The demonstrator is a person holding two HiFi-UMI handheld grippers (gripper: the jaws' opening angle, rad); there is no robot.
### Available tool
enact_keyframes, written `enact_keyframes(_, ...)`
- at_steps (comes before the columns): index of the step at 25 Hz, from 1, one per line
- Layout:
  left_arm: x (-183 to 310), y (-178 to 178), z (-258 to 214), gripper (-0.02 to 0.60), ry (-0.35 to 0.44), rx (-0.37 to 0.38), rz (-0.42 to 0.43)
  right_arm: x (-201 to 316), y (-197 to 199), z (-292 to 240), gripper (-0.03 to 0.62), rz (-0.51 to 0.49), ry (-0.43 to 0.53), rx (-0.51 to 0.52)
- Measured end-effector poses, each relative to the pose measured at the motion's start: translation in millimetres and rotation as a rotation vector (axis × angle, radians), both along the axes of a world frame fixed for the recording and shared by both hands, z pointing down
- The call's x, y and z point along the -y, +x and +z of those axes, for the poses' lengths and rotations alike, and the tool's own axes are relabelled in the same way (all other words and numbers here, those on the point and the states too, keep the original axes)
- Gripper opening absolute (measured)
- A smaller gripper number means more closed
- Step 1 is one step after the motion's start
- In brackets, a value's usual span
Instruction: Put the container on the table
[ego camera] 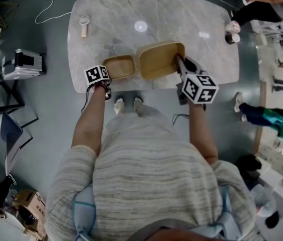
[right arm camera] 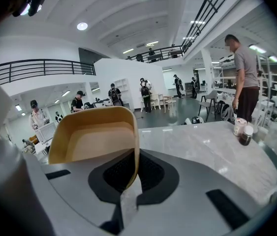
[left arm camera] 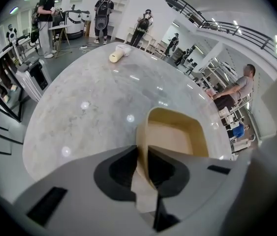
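Observation:
Two tan containers are at the near edge of the marble table [ego camera: 131, 14]. The smaller container [ego camera: 119, 67] lies left, and my left gripper [ego camera: 106, 78] is shut on its near rim. In the left gripper view the thin wall of that container [left arm camera: 177, 136] is pinched between the jaws of the left gripper [left arm camera: 143, 168]. The larger container [ego camera: 160, 60] sits right beside it, tilted a little. My right gripper [ego camera: 180, 64] is shut on its right rim. The right gripper view shows this container [right arm camera: 91, 136] held by the right gripper [right arm camera: 134, 173].
A small hand fan [ego camera: 84, 25] lies at the table's far left, also in the left gripper view as the fan [left arm camera: 117, 54]. Two jars [ego camera: 231, 32] stand at the far right edge. A grey machine [ego camera: 23, 63] stands left of the table. People stand around the room.

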State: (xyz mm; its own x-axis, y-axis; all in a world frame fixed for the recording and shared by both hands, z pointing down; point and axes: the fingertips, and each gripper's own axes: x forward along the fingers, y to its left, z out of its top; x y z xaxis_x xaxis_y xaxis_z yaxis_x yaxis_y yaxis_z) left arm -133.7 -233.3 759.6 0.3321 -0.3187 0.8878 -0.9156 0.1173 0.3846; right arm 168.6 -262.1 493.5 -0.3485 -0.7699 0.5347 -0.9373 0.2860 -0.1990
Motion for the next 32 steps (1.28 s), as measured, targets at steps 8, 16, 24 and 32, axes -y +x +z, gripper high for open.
enact_keyframes(8,-1.4,4.5,2.9,0.038,-0.011,0.002,0.04,0.4,-1.4,0.8,0.005,-0.006,-0.011,-0.001)
enact_keyframes(16,-1.1,9.5,3.6,0.04,-0.021,-0.039,0.048,0.8,-0.5,3.7,0.005,-0.007,-0.012,0.007)
enact_keyframes(24,2.9,15.9,-4.3,0.041,0.012,-0.055,0.085,1.2,-0.7,5.8,0.005,-0.01,-0.015,0.015)
enact_keyframes(32,3.7,11.7,-9.8,0.043,0.027,-0.012,0.112,1.4,-1.0,6.7,0.005,-0.02,-0.015,0.021)
